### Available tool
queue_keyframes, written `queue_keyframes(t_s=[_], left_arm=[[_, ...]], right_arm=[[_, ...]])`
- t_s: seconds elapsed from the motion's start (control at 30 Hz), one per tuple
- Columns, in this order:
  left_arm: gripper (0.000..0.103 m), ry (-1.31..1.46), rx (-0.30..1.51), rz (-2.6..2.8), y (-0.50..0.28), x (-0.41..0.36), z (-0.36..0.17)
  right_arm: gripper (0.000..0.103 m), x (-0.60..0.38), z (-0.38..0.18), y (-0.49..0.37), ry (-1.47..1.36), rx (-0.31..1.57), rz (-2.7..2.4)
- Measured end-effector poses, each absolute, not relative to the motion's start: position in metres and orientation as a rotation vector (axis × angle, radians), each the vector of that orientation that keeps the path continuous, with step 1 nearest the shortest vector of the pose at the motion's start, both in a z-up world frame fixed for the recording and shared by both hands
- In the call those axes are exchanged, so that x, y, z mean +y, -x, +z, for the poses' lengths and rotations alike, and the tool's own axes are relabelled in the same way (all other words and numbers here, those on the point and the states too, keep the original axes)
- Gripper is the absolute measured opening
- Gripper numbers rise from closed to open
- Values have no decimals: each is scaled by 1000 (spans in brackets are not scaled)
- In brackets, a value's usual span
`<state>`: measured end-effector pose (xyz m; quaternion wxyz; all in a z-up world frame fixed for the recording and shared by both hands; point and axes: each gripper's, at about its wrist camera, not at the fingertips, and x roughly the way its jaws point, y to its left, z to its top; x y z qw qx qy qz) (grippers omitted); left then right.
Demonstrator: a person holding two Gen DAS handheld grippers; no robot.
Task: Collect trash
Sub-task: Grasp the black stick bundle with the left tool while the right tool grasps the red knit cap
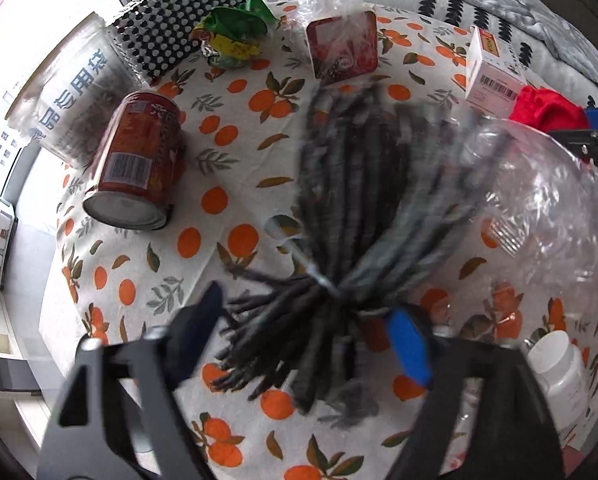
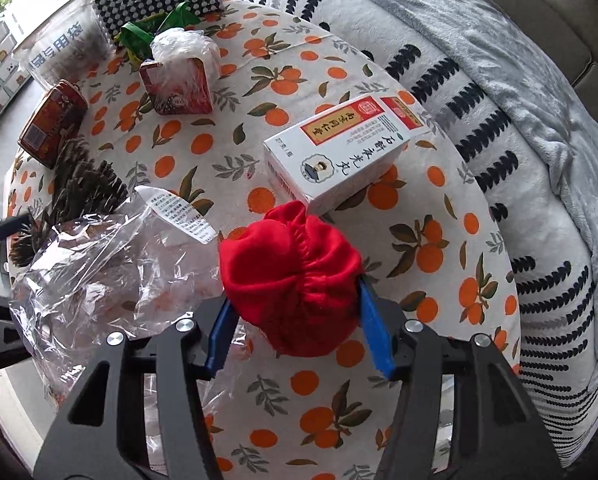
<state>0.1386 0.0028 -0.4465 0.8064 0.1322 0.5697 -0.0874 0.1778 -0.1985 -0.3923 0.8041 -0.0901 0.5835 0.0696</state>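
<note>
A bundle of dark grey yarn strands point(image 1: 359, 184), tied at its waist, lies on the orange-print tablecloth point(image 1: 227, 216). My left gripper point(image 1: 307, 306) straddles that waist, and I see no firm press from its fingers point(image 1: 409, 344). The left wrist view is blurred. In the right wrist view a crumpled red knit cloth point(image 2: 291, 276) sits between the blue pads point(image 2: 373, 328) of my right gripper point(image 2: 295, 292), which touch both its sides. A crinkled clear plastic bag point(image 2: 99, 264) lies between the two grippers, and the red cloth point(image 1: 547, 112) also shows in the left view.
A red can point(image 1: 139, 156) lies on its side at the left, and a green wrapper point(image 1: 235, 32) and a plastic-wrapped red box point(image 1: 343, 48) lie at the back. A white medicine box point(image 2: 339, 148) sits behind the red cloth. A white bottle point(image 1: 559, 368) stands near the right edge.
</note>
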Motion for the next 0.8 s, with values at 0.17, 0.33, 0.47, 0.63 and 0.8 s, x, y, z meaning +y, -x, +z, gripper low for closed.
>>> queue_keyframes(t_s=[0.17,0.33,0.47,0.63,0.8], left_arm=[[31,-326,1189,-233,-132,-6,-442],[26,-285,1187,-222,-131,1,-432],[26,-270,1167,-218,-125,1,-418],[26,-255,1154,-213,-123,4,-401],[26,-225,1141,-201,-117,10,-385]], right_arm=[[36,-193,-387,-174,217,1233,165],[33,-196,-373,-168,208,1208,167],[33,-198,-354,-163,214,1179,167],[34,-198,-334,-159,211,1160,174],[34,-193,-314,-155,198,1133,194]])
